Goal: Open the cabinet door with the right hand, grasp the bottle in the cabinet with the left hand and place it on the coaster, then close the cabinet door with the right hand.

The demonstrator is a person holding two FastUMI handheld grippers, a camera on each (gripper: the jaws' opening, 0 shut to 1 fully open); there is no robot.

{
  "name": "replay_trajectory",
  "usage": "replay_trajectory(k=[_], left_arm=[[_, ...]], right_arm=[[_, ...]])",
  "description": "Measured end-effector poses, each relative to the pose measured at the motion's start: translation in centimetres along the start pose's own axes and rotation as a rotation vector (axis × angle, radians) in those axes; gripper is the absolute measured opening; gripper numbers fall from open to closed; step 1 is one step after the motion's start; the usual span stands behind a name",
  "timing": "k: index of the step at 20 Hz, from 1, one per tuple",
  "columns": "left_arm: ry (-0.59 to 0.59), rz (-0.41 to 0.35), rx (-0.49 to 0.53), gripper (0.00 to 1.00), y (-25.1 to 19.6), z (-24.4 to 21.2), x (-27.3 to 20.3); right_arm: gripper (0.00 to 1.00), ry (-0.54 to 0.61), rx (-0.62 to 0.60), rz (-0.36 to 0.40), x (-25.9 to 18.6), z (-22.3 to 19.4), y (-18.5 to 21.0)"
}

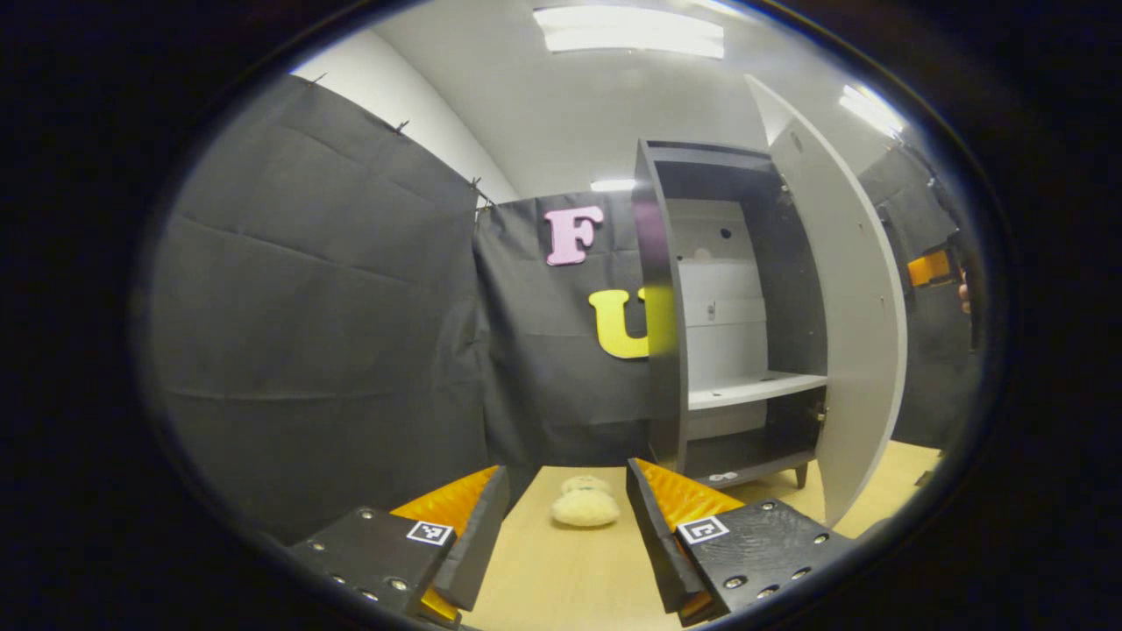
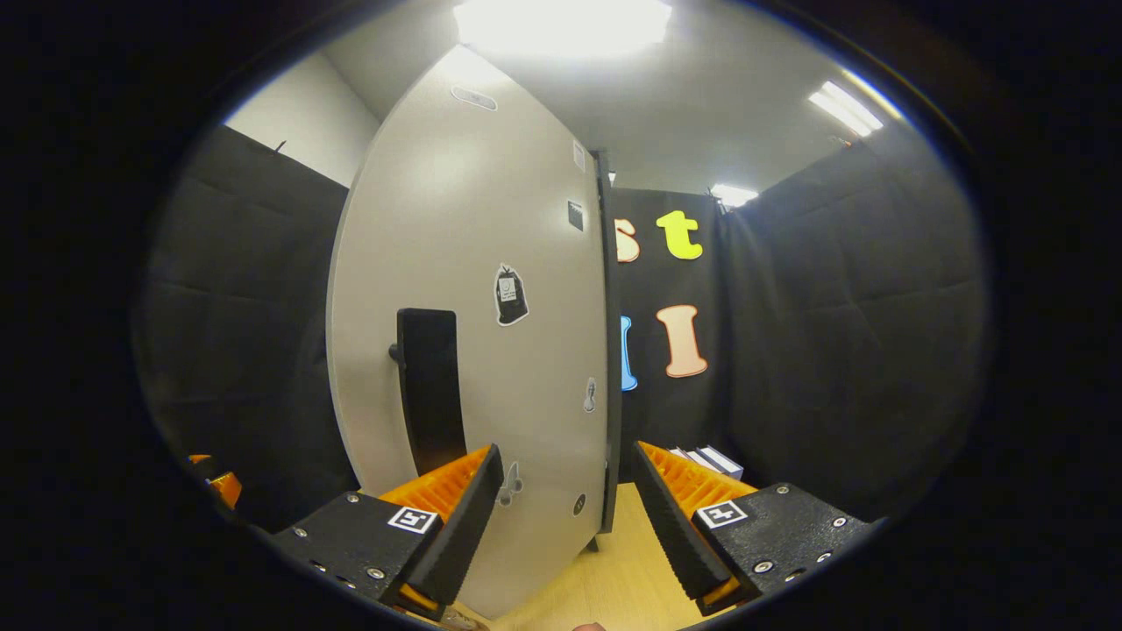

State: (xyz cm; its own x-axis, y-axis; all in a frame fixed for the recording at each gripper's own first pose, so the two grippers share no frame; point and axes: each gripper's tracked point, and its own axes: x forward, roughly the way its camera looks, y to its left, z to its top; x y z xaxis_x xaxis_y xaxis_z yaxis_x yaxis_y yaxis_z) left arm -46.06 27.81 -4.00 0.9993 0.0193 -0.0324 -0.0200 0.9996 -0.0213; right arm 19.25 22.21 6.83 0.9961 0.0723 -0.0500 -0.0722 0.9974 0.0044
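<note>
In the left gripper view the dark cabinet (image 1: 653,298) stands on the wooden table with its pale door (image 1: 855,315) swung wide to the right. A white shelf (image 1: 754,387) crosses its inside. A cream fluffy round pad (image 1: 585,506) lies on the table just ahead of my left gripper (image 1: 567,473), which is open and holds nothing. In the right gripper view the door's outer face (image 2: 491,263) is close ahead, with its black handle (image 2: 429,386) just beyond the left finger. My right gripper (image 2: 568,451) is open, apart from the handle.
Black cloth walls close in on all sides. A few books (image 2: 712,460) lie on the table behind the door's edge. The right gripper's orange body and a hand (image 1: 962,294) show past the door. The wooden table (image 1: 561,578) stretches under the left gripper.
</note>
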Motion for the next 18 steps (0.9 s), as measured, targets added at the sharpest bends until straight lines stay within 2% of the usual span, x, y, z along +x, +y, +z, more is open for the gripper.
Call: replay_trajectory(k=[3, 4, 5, 10, 14, 15, 16, 18], left_arm=[[0.006, 0.021, -0.006, 0.77, 1.8, -0.5, 0.2], [0.008, 0.030, -0.004, 0.73, 2.3, -0.6, 0.2], [0.011, 0.039, -0.002, 0.77, 2.9, -0.7, 0.2], [0.026, 0.077, 0.013, 0.77, 5.2, -1.5, -0.3], [0.028, 0.095, 0.010, 0.77, 6.0, -1.5, -0.3], [0.027, 0.095, 0.009, 0.73, 6.0, -1.3, -0.2], [0.023, 0.093, 0.009, 0.77, 5.8, -1.2, -0.1], [0.020, 0.084, 0.010, 0.77, 5.3, -1.1, 0.2]], right_arm=[[0.92, -0.006, 0.009, 0.028, 1.2, 0.0, 2.3], [0.92, -0.007, 0.014, 0.039, 1.5, -0.1, 3.0], [0.93, -0.009, 0.016, 0.053, 2.1, -0.2, 3.8], [0.94, -0.015, 0.016, 0.101, 4.3, -0.8, 7.2], [0.94, -0.021, 0.030, 0.121, 5.3, -1.4, 8.0], [0.94, -0.022, 0.030, 0.121, 5.4, -1.5, 8.1], [0.94, -0.019, 0.028, 0.121, 5.4, -1.5, 8.1], [0.94, -0.015, 0.026, 0.119, 5.2, -1.7, 7.9]])
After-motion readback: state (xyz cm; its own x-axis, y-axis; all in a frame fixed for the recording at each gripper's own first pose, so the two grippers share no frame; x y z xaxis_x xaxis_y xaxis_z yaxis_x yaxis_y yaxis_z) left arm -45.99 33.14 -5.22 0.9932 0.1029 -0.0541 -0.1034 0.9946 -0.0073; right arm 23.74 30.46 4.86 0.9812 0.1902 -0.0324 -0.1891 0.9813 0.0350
